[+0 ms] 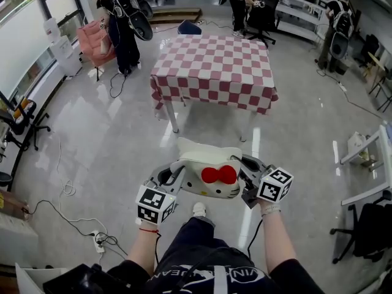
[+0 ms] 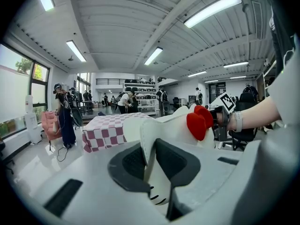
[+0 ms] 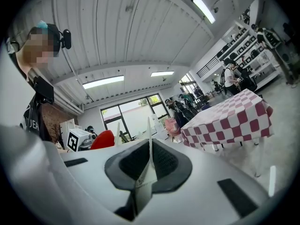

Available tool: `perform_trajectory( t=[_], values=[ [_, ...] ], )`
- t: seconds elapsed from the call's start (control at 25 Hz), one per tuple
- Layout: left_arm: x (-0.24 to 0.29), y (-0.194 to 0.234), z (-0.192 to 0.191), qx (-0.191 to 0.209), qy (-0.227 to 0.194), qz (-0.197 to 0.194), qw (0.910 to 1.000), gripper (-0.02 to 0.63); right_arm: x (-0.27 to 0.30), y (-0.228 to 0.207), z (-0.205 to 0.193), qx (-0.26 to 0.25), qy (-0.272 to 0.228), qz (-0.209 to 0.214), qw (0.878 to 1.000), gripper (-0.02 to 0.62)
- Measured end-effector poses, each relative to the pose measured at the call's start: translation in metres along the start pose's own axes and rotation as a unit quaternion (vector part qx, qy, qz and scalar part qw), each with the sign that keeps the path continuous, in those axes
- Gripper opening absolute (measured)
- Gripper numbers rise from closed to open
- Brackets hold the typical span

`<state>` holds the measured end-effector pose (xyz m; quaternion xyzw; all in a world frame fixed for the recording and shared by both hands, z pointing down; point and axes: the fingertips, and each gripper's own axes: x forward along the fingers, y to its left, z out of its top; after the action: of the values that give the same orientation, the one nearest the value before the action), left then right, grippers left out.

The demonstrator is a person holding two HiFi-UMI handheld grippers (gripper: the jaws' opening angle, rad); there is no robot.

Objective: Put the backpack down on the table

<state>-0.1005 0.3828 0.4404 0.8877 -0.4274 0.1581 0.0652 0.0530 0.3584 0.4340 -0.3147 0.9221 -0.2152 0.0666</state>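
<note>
Now, with the left tool and right tool each clamped onto the backpack, carry it level toward the checked surface, keeping both grips firm.

The head view looked steeply down. Both gripper views faced forward, tilted upward; all three shared the bench.

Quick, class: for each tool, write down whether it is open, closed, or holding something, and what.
Left tool: closed on the white backpack.
Right tool: closed on the same backpack, at its other side.
</note>
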Motion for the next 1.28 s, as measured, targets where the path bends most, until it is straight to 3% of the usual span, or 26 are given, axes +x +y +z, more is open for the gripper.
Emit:
perform_trajectory(
  t=[0.64, 1.28],
  values=[
    [0.116, 0.080, 0.025, -0.001, 0.001, -0.032, 0.9995, 0.055, 0.073, -0.106, 0.043, 0.002, 0.001, -0.021, 1.000, 0.012],
    [0.193, 0.163, 0.040, -0.001, 0.000, -0.049, 0.9988, 0.055, 0.150, -0.177, 0.069, 0.011, -0.004, -0.038, 0.999, 0.012]
  ],
)
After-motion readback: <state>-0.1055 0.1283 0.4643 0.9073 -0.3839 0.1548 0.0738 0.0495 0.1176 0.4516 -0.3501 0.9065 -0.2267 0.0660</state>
